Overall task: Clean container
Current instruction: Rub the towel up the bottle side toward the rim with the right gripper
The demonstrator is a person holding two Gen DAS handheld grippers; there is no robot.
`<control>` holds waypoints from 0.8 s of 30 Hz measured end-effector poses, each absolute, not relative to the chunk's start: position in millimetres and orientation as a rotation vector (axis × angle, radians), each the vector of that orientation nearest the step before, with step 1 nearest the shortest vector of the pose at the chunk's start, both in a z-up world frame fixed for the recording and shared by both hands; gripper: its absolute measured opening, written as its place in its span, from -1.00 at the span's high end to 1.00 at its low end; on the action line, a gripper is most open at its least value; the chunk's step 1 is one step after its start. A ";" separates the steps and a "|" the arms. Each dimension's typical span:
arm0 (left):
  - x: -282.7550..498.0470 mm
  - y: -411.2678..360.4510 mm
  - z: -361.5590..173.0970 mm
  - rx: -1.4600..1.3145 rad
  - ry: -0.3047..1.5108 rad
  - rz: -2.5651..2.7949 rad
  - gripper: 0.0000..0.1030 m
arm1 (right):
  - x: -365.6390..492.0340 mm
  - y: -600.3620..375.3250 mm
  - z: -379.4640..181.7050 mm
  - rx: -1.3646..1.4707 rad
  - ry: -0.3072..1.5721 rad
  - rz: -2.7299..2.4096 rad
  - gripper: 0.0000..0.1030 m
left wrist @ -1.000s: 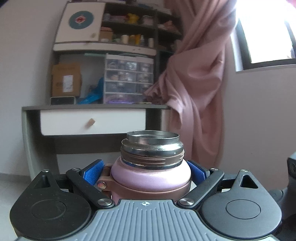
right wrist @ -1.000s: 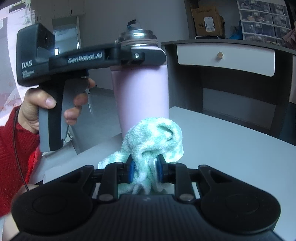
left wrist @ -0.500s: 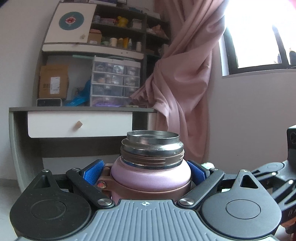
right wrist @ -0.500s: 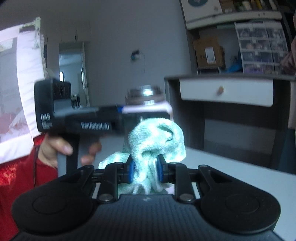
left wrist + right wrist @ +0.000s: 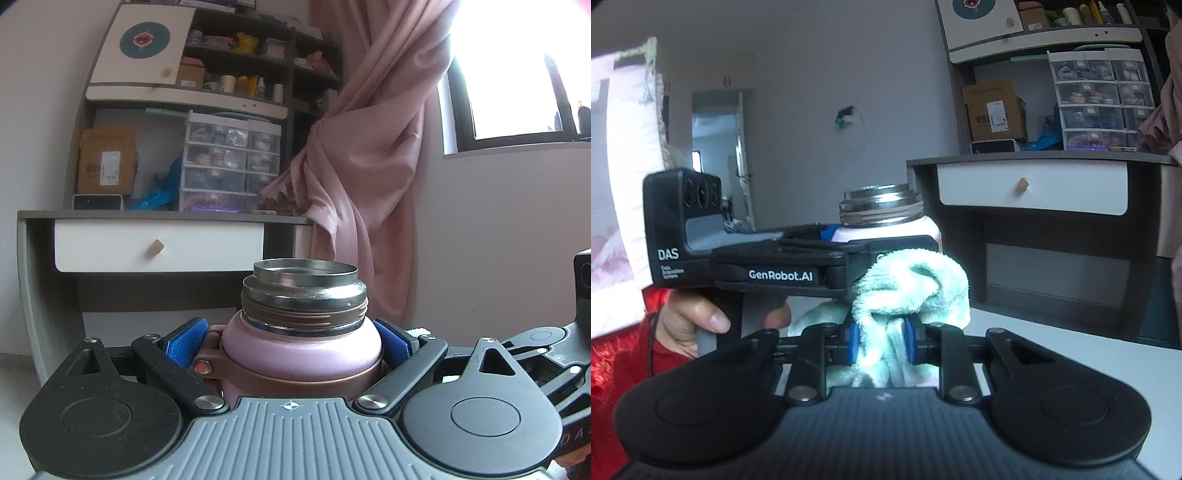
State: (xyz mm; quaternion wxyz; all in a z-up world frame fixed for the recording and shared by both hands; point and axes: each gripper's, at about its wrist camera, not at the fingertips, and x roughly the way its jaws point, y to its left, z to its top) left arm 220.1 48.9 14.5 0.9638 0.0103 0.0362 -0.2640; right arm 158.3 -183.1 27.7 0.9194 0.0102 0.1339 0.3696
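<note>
A pink bottle (image 5: 303, 343) with a bare steel threaded mouth and no lid stands upright between the blue pads (image 5: 184, 341) of my left gripper (image 5: 290, 345), which is shut on its shoulder. In the right wrist view the same bottle (image 5: 882, 210) shows behind the left gripper (image 5: 871, 245), which a hand (image 5: 698, 314) holds level. My right gripper (image 5: 881, 343) is shut on a bunched mint-green cloth (image 5: 912, 284). The cloth's top sits just in front of the bottle, below its mouth. Whether cloth and bottle touch is hidden.
A white tabletop (image 5: 1052, 350) lies under the right gripper. Behind stand a grey desk with a white drawer (image 5: 159, 245), shelves, a cardboard box (image 5: 107, 158) and clear plastic drawers (image 5: 231, 162). A pink curtain (image 5: 369, 147) hangs by the window. A red sleeve (image 5: 624, 350) is at the left.
The right gripper has risen with the cloth, so the bottle's mouth now sits lower in its view. The right tool's black body has come into the left wrist view at the right edge.
</note>
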 end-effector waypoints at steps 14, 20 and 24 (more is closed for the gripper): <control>227.7 73.5 8.3 0.012 0.078 -0.531 -0.84 | 160.7 -158.9 -3.1 -0.116 0.400 0.688 0.53; 231.1 83.6 5.0 0.012 0.078 -0.531 -0.84 | 161.7 -149.4 -15.7 -0.165 0.452 0.670 0.53; 232.6 84.5 6.3 0.013 0.077 -0.533 -0.84 | 165.2 -149.0 -17.7 -0.162 0.487 0.675 0.53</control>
